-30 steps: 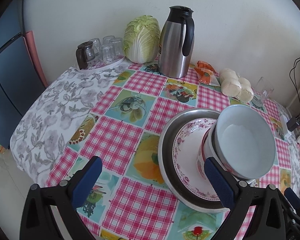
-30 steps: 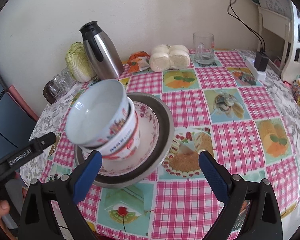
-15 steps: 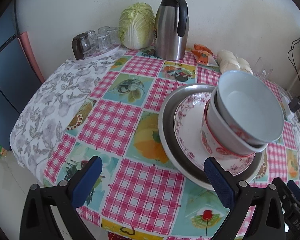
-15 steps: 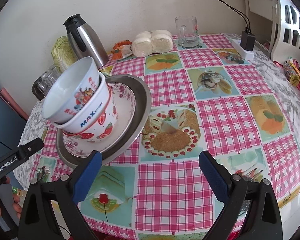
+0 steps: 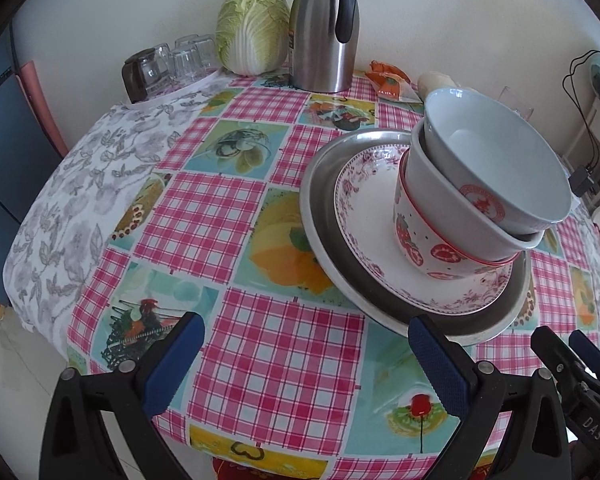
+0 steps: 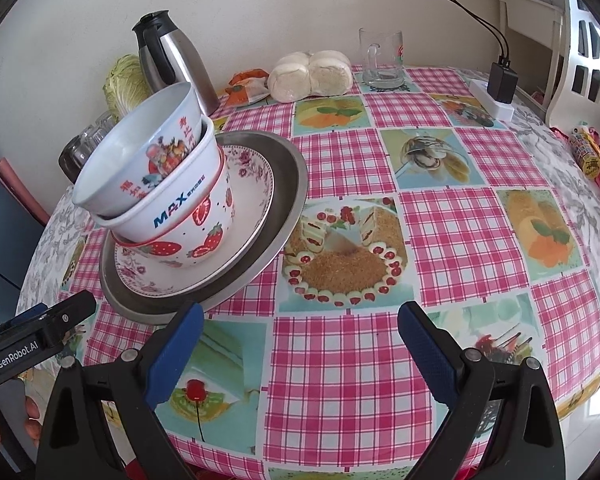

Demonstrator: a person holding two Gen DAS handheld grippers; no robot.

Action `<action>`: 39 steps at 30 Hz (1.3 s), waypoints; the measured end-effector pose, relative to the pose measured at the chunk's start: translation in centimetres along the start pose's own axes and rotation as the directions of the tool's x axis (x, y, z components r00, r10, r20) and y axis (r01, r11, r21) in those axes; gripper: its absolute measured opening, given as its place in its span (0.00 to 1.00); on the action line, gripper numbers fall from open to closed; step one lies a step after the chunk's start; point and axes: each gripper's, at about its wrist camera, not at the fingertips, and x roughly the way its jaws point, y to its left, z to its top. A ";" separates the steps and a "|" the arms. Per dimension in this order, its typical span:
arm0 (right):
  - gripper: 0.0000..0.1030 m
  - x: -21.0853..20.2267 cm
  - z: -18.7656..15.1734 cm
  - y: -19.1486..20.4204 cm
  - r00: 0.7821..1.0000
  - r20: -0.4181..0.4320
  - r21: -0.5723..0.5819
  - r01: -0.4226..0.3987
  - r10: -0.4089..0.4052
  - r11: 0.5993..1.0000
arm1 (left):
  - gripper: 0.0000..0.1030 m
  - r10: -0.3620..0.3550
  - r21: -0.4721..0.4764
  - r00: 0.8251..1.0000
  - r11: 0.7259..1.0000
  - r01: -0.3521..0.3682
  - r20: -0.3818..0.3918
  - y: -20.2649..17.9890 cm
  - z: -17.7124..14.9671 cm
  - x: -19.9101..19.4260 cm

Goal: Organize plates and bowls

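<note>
A stack stands on the table: a metal plate (image 5: 320,216) (image 6: 288,184), a floral plate (image 5: 364,216) (image 6: 252,184) on it, then three nested bowls. The strawberry bowl (image 5: 420,248) (image 6: 196,240) is lowest, a white "MAX" bowl (image 5: 440,192) (image 6: 168,208) sits in it, and a white printed bowl (image 5: 496,156) (image 6: 140,160) lies tilted on top. My left gripper (image 5: 306,354) is open and empty, near the table's front edge, left of the stack. My right gripper (image 6: 300,338) is open and empty, in front and right of the stack.
At the back stand a steel thermos (image 5: 324,28) (image 6: 172,60), a cabbage (image 5: 252,28), glasses on a tray (image 5: 168,68), steamed buns (image 6: 310,74), a snack packet (image 6: 248,88) and a glass mug (image 6: 380,58). A power strip (image 6: 496,100) lies far right.
Both grippers have drawn back toward the table's front edge, away from the stack. The stack of plates and bowls now looks farther off in both views and has not moved.
</note>
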 end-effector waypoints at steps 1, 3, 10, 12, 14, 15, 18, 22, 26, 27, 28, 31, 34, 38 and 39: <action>0.95 0.1 -0.1 0.0 1.000 -0.003 -0.002 0.002 -0.002 1.000 | 1.00 -0.006 -0.004 1.000 1.000 0.006 -0.005 0.1 0.0 0.1; 0.95 0.3 -0.2 0.1 1.000 -0.009 -0.007 0.006 -0.006 1.000 | 1.00 -0.016 -0.009 1.000 1.000 0.016 -0.012 0.2 -0.1 0.3; 0.95 0.7 -0.3 0.4 1.000 -0.016 -0.020 0.008 -0.009 1.000 | 1.00 -0.031 -0.012 0.999 0.999 0.030 -0.028 0.4 -0.3 0.9; 0.95 0.8 -0.3 0.4 1.000 -0.018 -0.020 0.010 -0.010 1.000 | 1.00 -0.036 -0.013 0.999 0.999 0.036 -0.030 0.6 -0.3 1.0; 0.95 0.9 -0.3 0.4 1.000 -0.021 -0.018 0.010 -0.010 1.000 | 1.00 -0.040 -0.012 0.999 0.999 0.040 -0.034 0.7 -0.2 1.2; 0.95 1.0 -0.3 0.4 1.000 -0.023 -0.017 0.010 -0.010 1.000 | 1.00 -0.040 -0.009 0.998 0.999 0.040 -0.039 0.7 -0.3 1.3; 0.95 1.1 -0.2 0.4 1.000 -0.023 -0.016 0.012 -0.012 1.000 | 1.00 -0.002 0.017 0.998 1.000 0.003 -0.060 0.4 -0.4 2.0; 0.95 1.2 -0.2 0.4 1.000 -0.023 -0.022 0.010 -0.011 1.000 | 1.00 0.004 0.028 0.998 1.000 -0.002 -0.067 0.3 -0.5 2.3; 0.95 1.1 -0.2 0.6 1.000 -0.022 -0.029 0.012 -0.013 1.000 | 1.00 -0.003 0.028 0.998 1.000 0.005 -0.066 0.3 -0.5 2.4; 0.95 1.2 -0.3 0.6 1.000 -0.023 -0.030 0.013 -0.014 0.999 | 1.00 -0.004 0.027 0.998 1.000 0.005 -0.067 0.3 -0.5 2.4; 0.95 1.2 -0.3 0.6 1.000 -0.024 -0.031 0.013 -0.014 0.999 | 1.00 -0.005 0.027 0.998 1.000 0.006 -0.067 0.3 -0.5 2.4; 0.95 1.2 -0.4 0.6 1.000 -0.026 -0.031 0.015 -0.016 0.999 | 1.00 -0.002 0.029 0.998 1.000 0.004 -0.067 0.4 -0.5 2.4; 0.95 1.2 -0.4 0.6 1.000 -0.024 -0.030 0.016 -0.017 0.999 | 1.00 0.001 0.031 0.998 1.000 0.001 -0.066 0.4 -0.5 2.4; 0.95 1.2 -0.3 0.6 1.000 -0.024 -0.030 0.016 -0.016 0.999 | 1.00 0.005 0.037 0.998 0.999 -0.002 -0.061 0.3 -0.5 2.3; 0.95 1.2 -0.3 0.6 1.000 -0.024 -0.030 0.015 -0.016 0.999 | 1.00 0.007 0.039 0.998 0.999 -0.004 -0.060 0.3 -0.5 2.2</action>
